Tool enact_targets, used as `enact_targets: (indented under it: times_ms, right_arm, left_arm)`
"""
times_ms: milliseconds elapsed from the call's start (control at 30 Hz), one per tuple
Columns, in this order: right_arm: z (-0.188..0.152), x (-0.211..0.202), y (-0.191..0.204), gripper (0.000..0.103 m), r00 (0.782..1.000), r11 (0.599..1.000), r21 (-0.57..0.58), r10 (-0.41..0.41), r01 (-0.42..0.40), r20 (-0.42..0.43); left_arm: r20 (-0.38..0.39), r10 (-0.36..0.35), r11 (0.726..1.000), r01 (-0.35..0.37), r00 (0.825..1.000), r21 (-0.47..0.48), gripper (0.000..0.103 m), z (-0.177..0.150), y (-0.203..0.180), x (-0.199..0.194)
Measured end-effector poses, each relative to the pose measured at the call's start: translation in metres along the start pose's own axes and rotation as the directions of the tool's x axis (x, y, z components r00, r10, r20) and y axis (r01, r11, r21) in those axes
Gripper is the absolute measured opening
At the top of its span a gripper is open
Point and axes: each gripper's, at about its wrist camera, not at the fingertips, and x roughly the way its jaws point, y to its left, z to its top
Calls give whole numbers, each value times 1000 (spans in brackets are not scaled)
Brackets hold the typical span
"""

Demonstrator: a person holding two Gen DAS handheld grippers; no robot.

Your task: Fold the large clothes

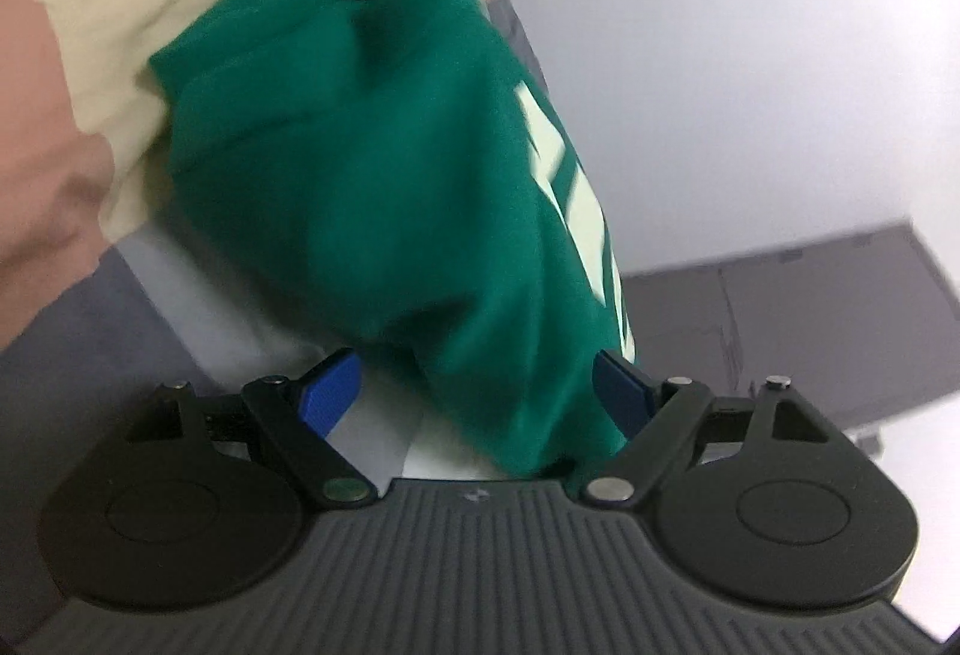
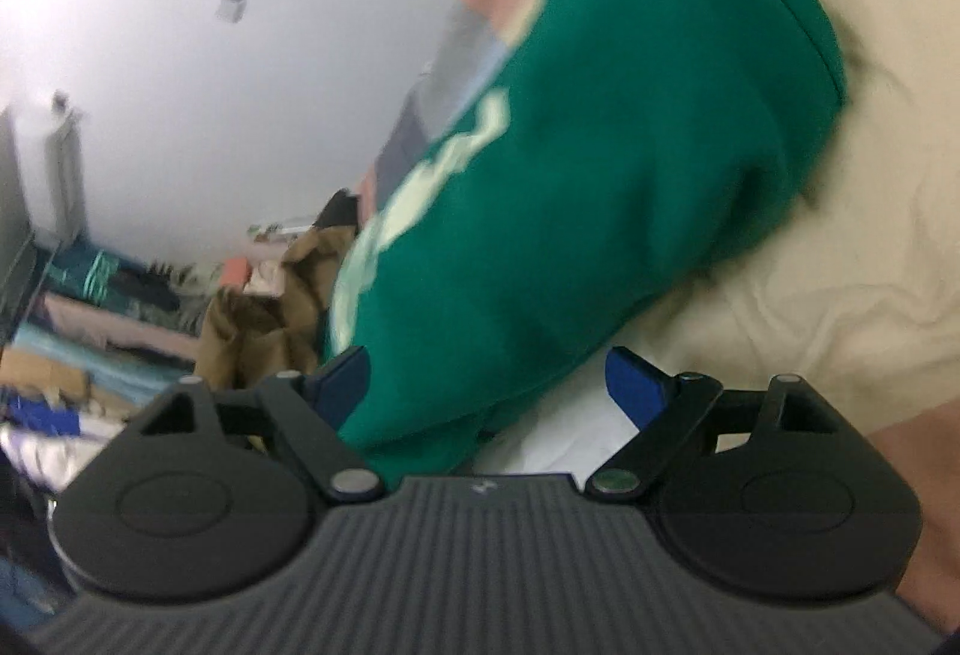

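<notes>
Both tongs, left [image 1: 477, 394] and right [image 2: 489, 385], are seen spread apart around the green garment [image 1: 384, 163], which is draped over cream fabric [image 2: 840, 265].

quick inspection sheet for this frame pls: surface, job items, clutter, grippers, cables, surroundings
Surface: cream sheet with a white sheet under the garment; wrinkled.
Job's things: green sweatshirt with pale lettering, bunched, not folded; frames blurred.
Clutter: heap of mixed clothes and a tan garment in the right wrist view's background.
Grippers: left gripper open, green cloth lying between its blue pads; right gripper open, cloth also between its fingers. Neither clamps.
Cables: nothing seen.
Surroundings: white wall, dark cabinet, pink fabric at the left edge.
</notes>
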Motion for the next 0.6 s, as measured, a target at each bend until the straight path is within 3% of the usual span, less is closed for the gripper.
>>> enact_targets:
  times_ms: [67, 133, 167, 200, 233, 267, 400, 500, 600]
  right_arm:
    - [7, 10, -10, 84, 999, 999, 32, -1, 0, 32]
    - [18, 15, -16, 74, 998, 999, 51, -14, 11, 66]
    - [23, 18, -17, 67, 998, 998, 60, -15, 11, 65]
    - [27, 19, -16, 54, 998, 998, 61, -4, 0, 63]
    - [31, 19, -12, 47, 998, 999, 40, 4, -7, 65]
    - [33, 16, -6, 37, 998, 1000, 9, 3, -4, 68]
    - [40, 13, 16, 23, 998, 996, -90, 9, -3, 67]
    - [46, 14, 23, 21, 995, 988, -152, 31, -16, 93]
    - [52, 18, 17, 22, 995, 988, -151, 33, -19, 90]
  left_arm:
    - [33, 8, 1000, -8, 999, 5, 77, 4, 0, 0]
    - [44, 25, 999, -26, 999, 28, 49, 7, -5, -1]
    - [46, 11, 1000, -12, 999, 26, 42, 11, -6, -2]
    - [51, -14, 999, 13, 999, 29, 26, 13, -8, -4]
    - [53, -17, 999, 15, 998, 42, 19, 16, -12, -6]
    - [55, -17, 998, 14, 998, 57, 17, 17, -18, -9]
    - [87, -69, 982, 52, 994, 183, 11, 29, -44, -19]
    - [112, -57, 967, 27, 992, 253, 10, 39, -52, -13]
    - [121, -9, 967, -22, 993, 254, 10, 45, -43, -2]
